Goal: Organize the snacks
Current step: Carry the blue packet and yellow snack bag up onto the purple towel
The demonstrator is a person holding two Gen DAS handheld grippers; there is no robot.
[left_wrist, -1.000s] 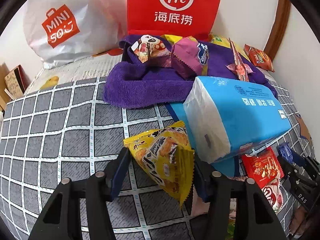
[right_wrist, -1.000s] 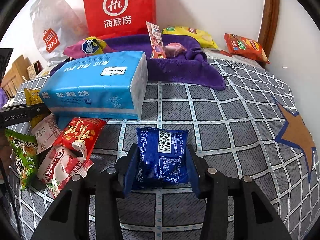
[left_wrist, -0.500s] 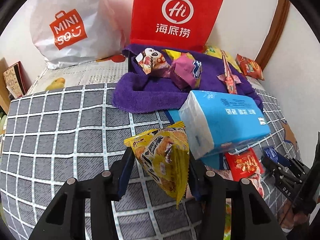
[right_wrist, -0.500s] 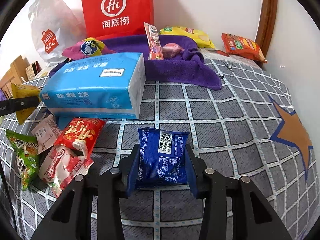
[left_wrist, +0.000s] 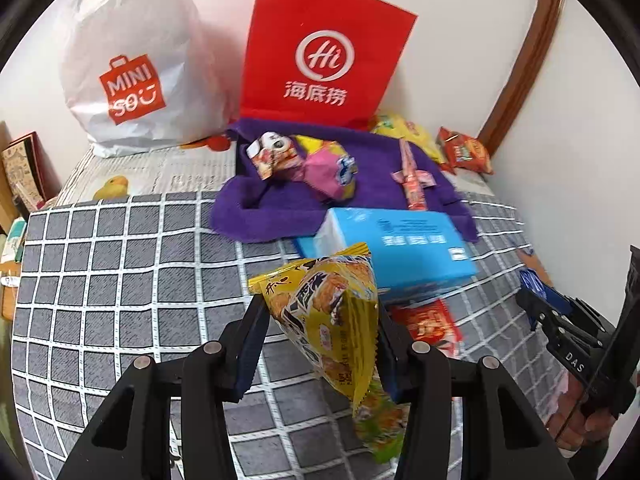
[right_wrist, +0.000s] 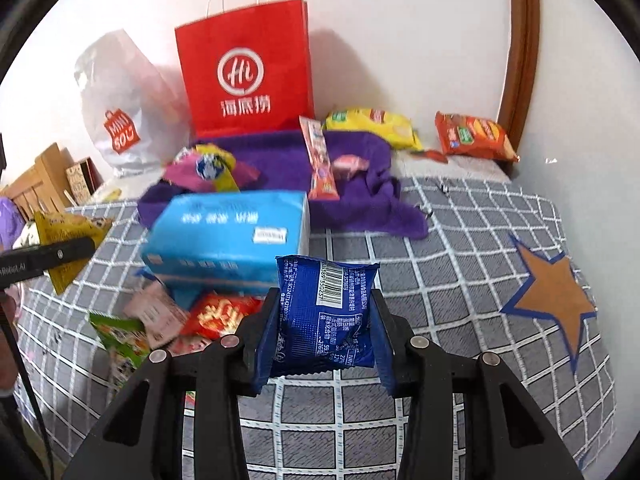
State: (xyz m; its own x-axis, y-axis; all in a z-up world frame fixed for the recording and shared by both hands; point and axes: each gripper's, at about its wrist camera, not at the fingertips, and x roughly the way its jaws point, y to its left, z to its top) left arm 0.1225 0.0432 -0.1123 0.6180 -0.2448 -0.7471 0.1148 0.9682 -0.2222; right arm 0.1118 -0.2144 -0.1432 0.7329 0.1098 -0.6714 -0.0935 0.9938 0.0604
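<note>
My left gripper [left_wrist: 320, 320] is shut on a yellow snack packet [left_wrist: 332, 316] and holds it above the checked bedcover [left_wrist: 120, 280]. My right gripper [right_wrist: 324, 320] is shut on a blue snack packet [right_wrist: 326, 316], also lifted. A purple towel [left_wrist: 280, 208] at the back holds several snacks, among them a pink packet [left_wrist: 328, 168] and a long red stick pack [left_wrist: 412, 180]. The towel [right_wrist: 360, 200] also shows in the right wrist view. More loose snacks, a red packet [right_wrist: 220, 314] and a green one [right_wrist: 124, 336], lie in front of the blue tissue pack [right_wrist: 228, 232].
A red paper bag [left_wrist: 324, 60] and a white plastic bag [left_wrist: 132, 80] stand against the back wall. A yellow chip bag [right_wrist: 372, 128] and an orange one [right_wrist: 472, 136] lie by the wall at the right. A wooden frame [right_wrist: 520, 52] runs up the corner.
Both grippers have risen and pulled back from the bedcover, each with its packet. The yellow packet and the blue packet now hang clear of the surface.
</note>
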